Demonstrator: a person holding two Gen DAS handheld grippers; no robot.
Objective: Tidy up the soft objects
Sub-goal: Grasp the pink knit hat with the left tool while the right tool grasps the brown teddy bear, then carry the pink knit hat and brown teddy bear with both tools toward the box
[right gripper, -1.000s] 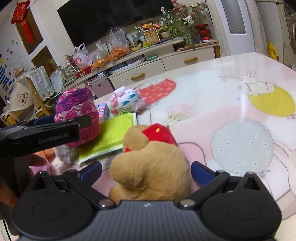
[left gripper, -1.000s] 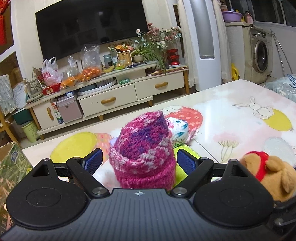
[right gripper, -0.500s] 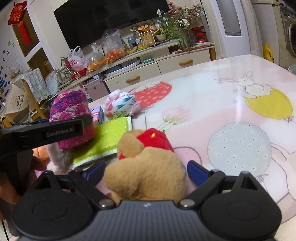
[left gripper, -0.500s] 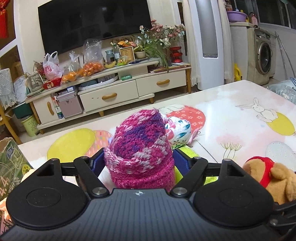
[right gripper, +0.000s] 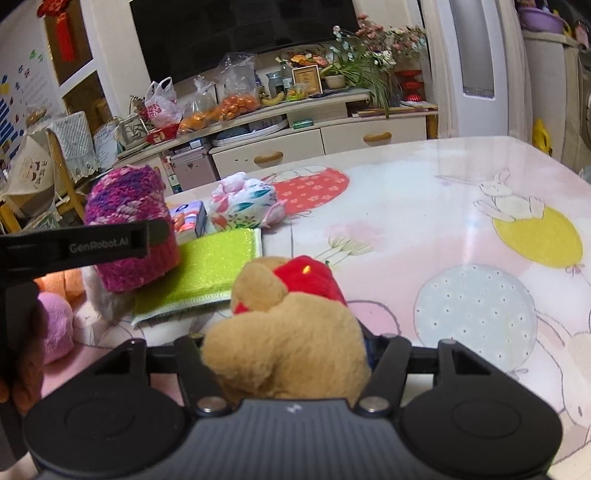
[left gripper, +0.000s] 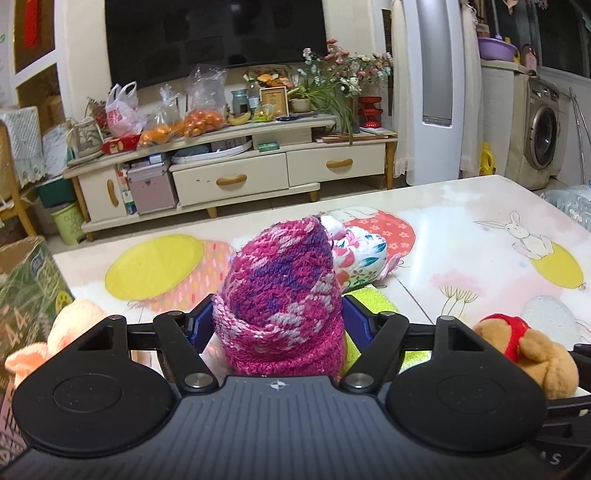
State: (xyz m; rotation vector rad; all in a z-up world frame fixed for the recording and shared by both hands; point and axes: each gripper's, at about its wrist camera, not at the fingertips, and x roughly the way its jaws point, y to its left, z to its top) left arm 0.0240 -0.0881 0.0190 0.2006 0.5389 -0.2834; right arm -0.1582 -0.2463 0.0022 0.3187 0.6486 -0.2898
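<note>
Hat (left gripper: 280, 295) upright between left tongs (left gripper: 279, 325), just closing, pads pressing its brim. Bear (right gripper: 291, 339) squeezed in right tongs (right gripper: 291, 354), also just closing, just right of the hat.

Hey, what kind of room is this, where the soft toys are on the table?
Most likely a home living room: a big television above a low drawer cabinet crowded with fruit bags and flowers, and a washing machine off to the side.

My view: one knit hat (left gripper: 280, 295), one bear (right gripper: 291, 332), one green sponge (right gripper: 218, 266), one floral pouch (right gripper: 245, 201), two grippers: left gripper (left gripper: 279, 321), right gripper (right gripper: 284, 347).
</note>
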